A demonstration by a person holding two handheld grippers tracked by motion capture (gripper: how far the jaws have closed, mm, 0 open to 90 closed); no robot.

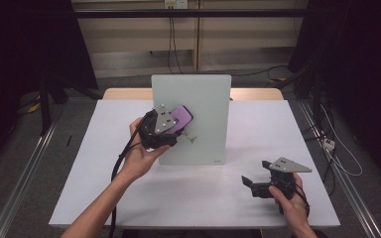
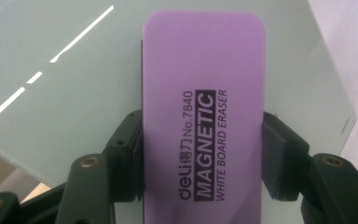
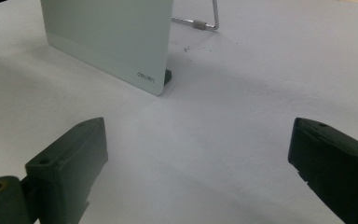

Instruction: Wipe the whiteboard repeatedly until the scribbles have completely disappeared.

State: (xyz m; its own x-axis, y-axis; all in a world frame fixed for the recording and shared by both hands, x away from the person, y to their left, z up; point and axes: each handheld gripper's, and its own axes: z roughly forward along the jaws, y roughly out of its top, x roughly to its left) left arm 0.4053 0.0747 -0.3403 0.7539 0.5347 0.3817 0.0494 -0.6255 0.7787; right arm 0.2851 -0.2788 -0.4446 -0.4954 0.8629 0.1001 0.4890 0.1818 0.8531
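A pale green glass whiteboard [image 1: 198, 106] stands tilted on the white table [image 1: 258, 129], propped by a metal stand [image 3: 200, 22]. My left gripper [image 1: 171, 124] is shut on a purple magnetic whiteboard eraser [image 2: 204, 116], which it holds against the board's left part; the jaws clamp the eraser's long sides. A small dark mark [image 1: 192, 139] shows on the board just right of the eraser. My right gripper [image 1: 255, 176] rests open near the table's front right, pointing left, with nothing between its jaws. The board's lower corner [image 3: 147, 74] lies ahead of it.
A wooden table edge [image 1: 255, 93] shows behind the white one. Cables [image 1: 337, 153] trail on the floor at the right, and metal rails [image 1: 25, 168] run along the left. Dark curtains hang at both sides.
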